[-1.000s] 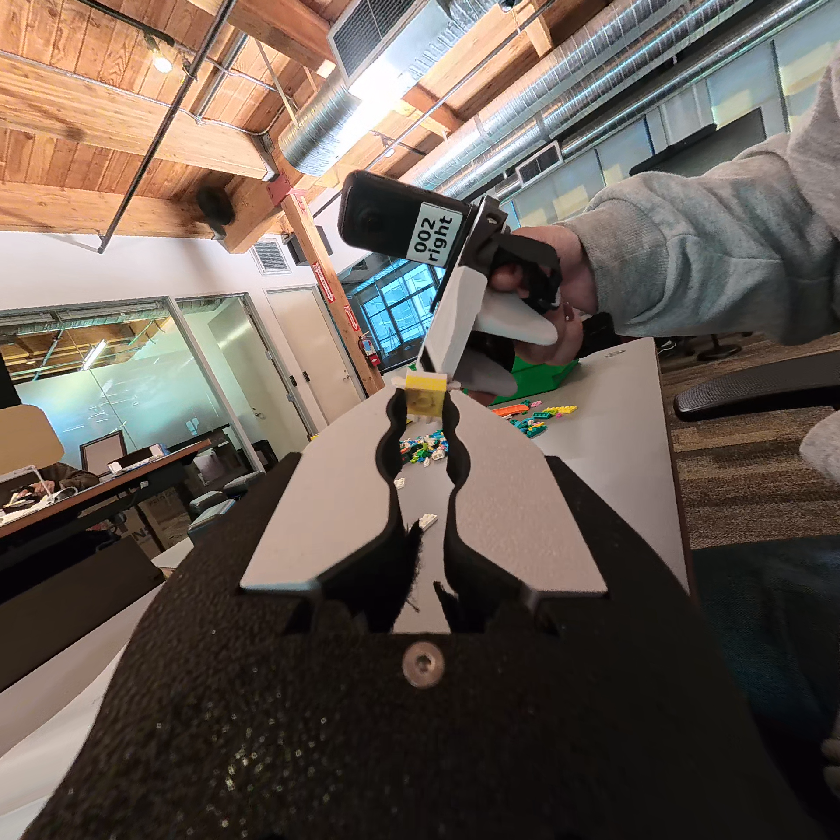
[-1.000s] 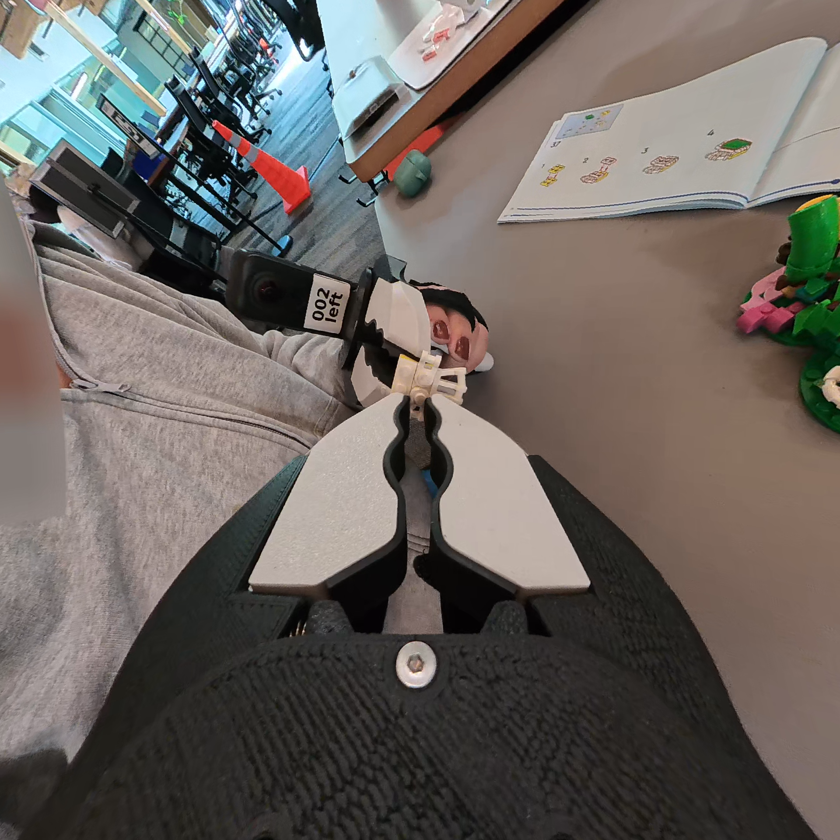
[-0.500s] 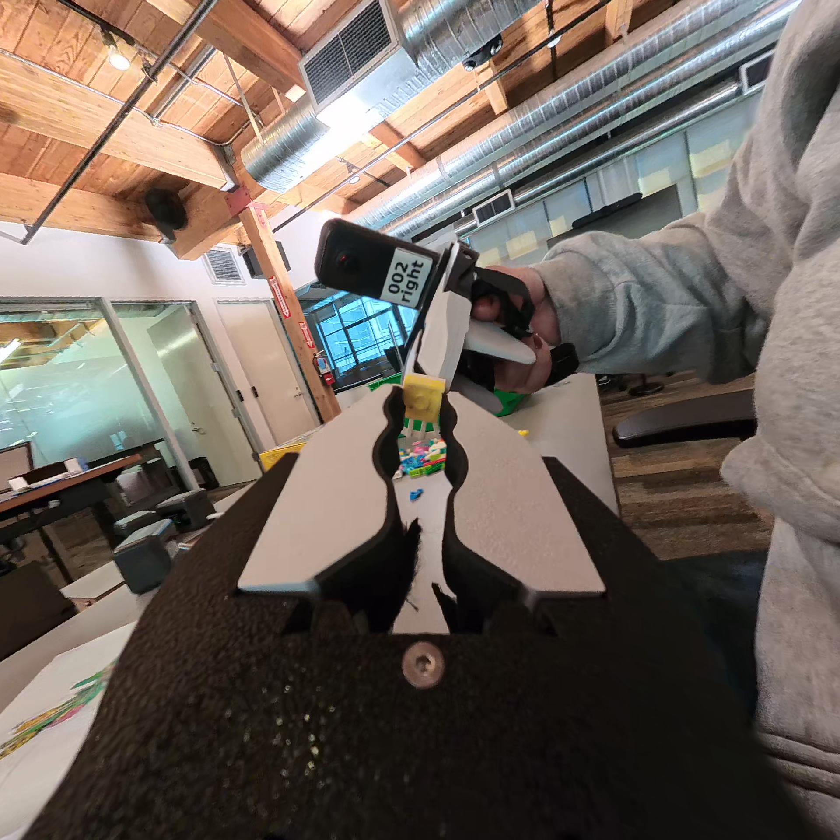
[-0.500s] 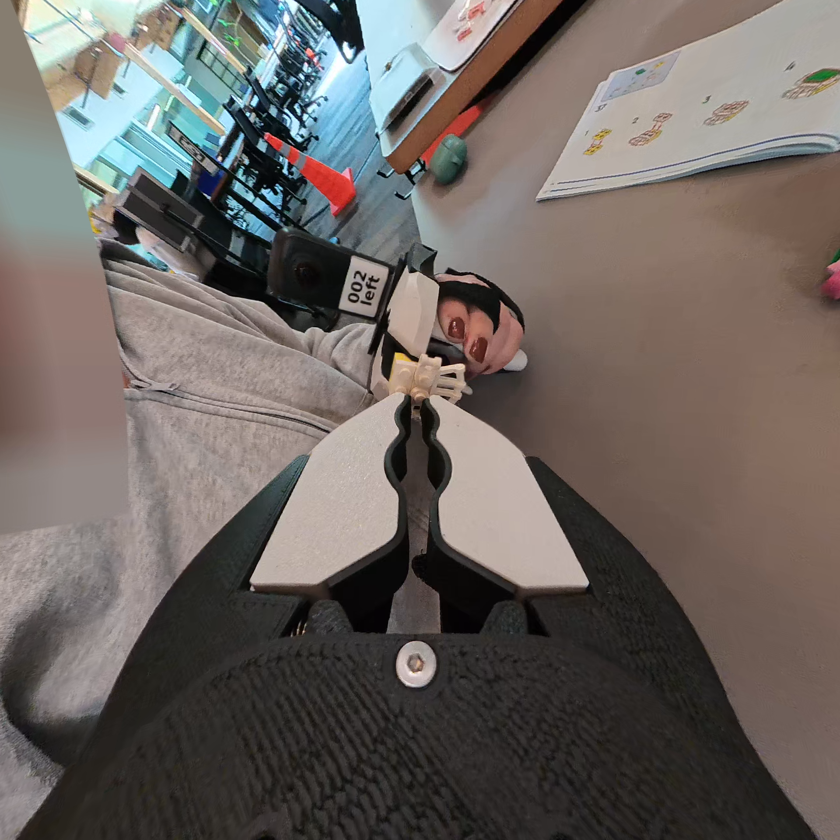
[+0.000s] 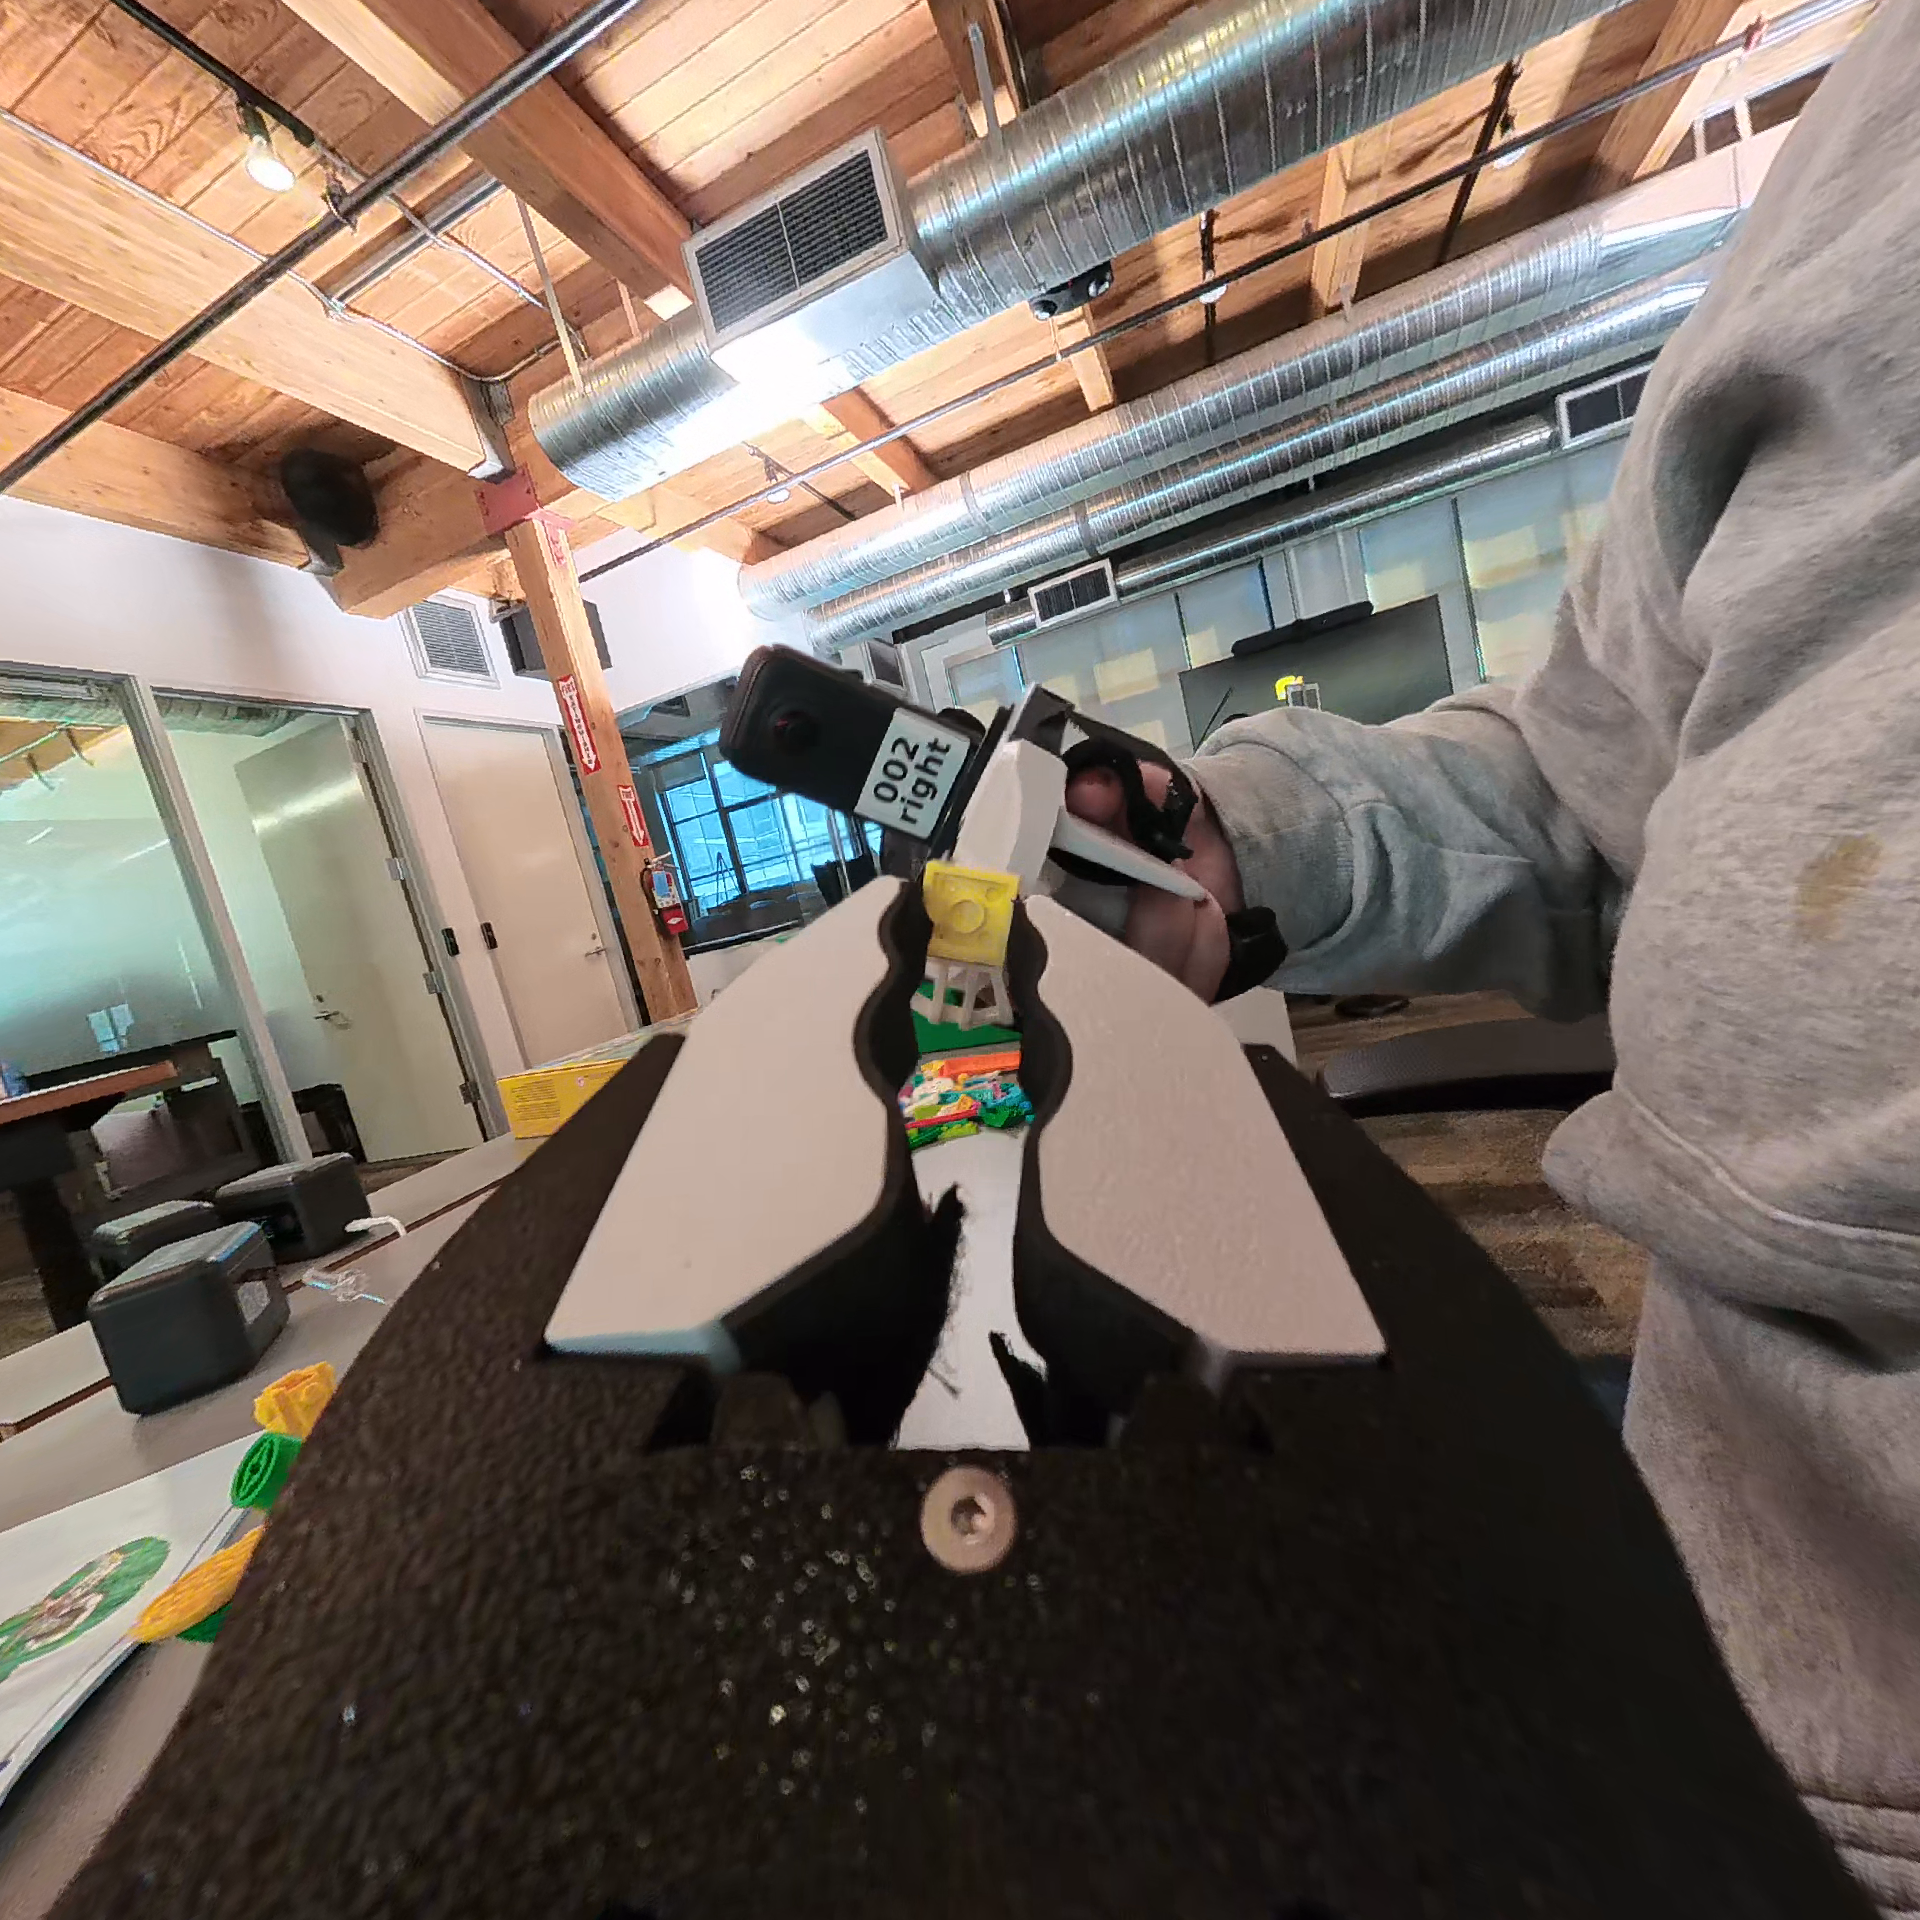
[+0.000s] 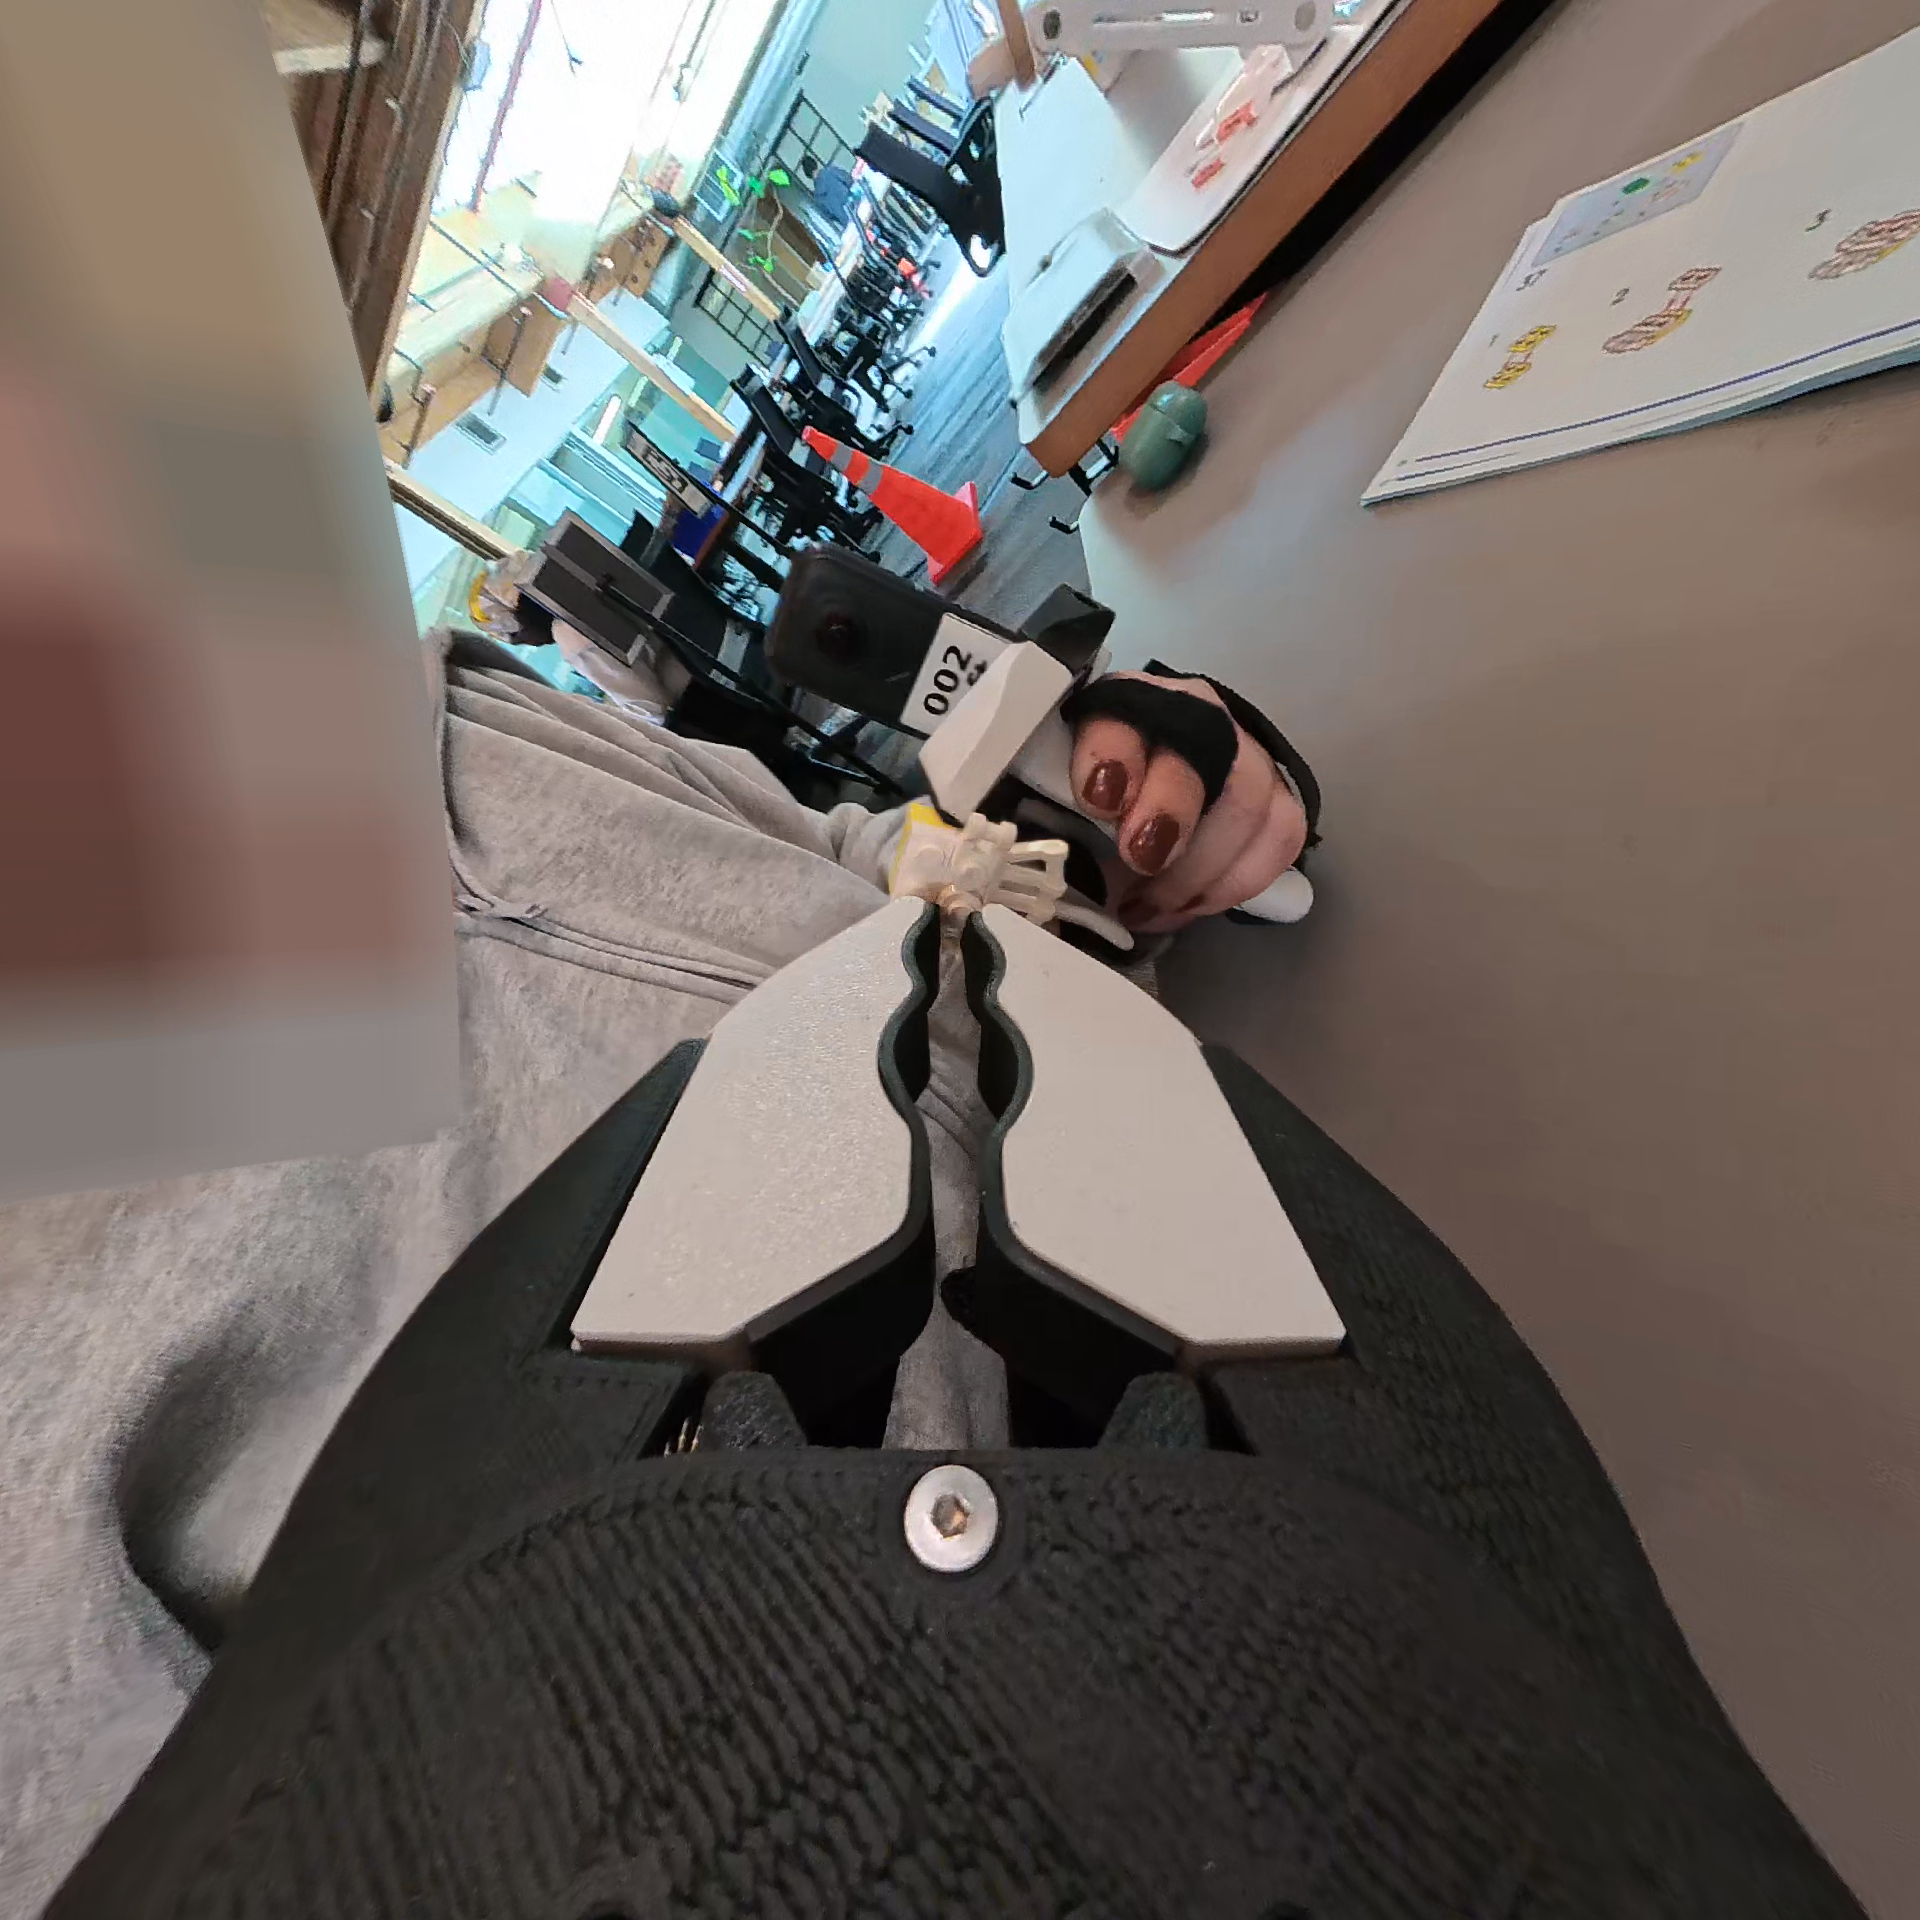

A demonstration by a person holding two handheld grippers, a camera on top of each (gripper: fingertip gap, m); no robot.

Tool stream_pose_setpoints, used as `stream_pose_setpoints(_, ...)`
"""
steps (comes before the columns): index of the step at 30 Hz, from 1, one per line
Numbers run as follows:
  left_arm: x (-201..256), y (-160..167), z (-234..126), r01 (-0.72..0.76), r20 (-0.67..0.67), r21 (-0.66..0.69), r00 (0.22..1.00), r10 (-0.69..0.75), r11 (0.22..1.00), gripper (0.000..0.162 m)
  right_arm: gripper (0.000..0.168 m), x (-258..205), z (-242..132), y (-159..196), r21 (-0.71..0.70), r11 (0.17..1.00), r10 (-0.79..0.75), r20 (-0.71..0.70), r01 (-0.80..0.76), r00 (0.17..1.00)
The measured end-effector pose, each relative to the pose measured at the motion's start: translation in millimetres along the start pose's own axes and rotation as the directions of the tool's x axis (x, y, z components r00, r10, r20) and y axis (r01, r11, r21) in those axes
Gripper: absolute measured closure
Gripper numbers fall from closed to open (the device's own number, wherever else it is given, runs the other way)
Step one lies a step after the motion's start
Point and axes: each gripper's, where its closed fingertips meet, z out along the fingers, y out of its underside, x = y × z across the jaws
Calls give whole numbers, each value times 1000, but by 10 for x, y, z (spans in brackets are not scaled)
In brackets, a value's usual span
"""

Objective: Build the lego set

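Observation:
My left gripper [image 5: 966, 902] is shut on a small yellow brick [image 5: 968, 912], held up in the air. A white fence-like piece [image 5: 971, 995] hangs just under the brick. My right gripper [image 6: 951, 906] is shut on that white piece [image 6: 992, 864], with the yellow brick [image 6: 916, 821] against its far side. The two grippers meet tip to tip above the grey table [image 6: 1507, 831]. The right gripper's body [image 5: 1013, 821] shows beyond the brick in the left wrist view, and the left gripper's body [image 6: 992, 717] shows in the right wrist view. Whether brick and white piece are joined is not clear.
A pile of loose coloured bricks [image 5: 961, 1103] and a green baseplate [image 5: 961, 1037] lie farther down the table. An open instruction booklet [image 6: 1662, 343] lies at the right. Yellow and green flower pieces [image 5: 275, 1439] sit at the lower left. A grey sleeve [image 5: 1558, 862] fills the right. The grippers are tip to tip, or close to it.
Both grippers have risen and tilted together, keeping the brick and white piece at their tips. The white piece now shows below the yellow brick in the left wrist view.

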Motion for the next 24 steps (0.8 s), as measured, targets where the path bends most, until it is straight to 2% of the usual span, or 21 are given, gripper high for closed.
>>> stream_pose_setpoints(7, -14, 38, 27, -54, 43, -28, 998, 55, 998, 142, 165, 86, -46, 1, -88, 977, -208, -217, 193, 954)
stream_pose_setpoints(12, -14, 67, 16, -102, 45, -57, 994, 104, 993, 143, 166, 105, -65, 0, -114, 973, -222, -243, 200, 944)
stream_pose_setpoints(16, -23, 76, 19, -88, 49, -61, 995, 91, 994, 143, 165, 117, -69, -6, -130, 966, -250, -270, 221, 930)
stream_pose_setpoints(24, -147, 65, 11, -47, 119, -48, 991, 52, 998, 144, 165, 150, -66, -125, -135, 928, -373, -380, 348, 846)
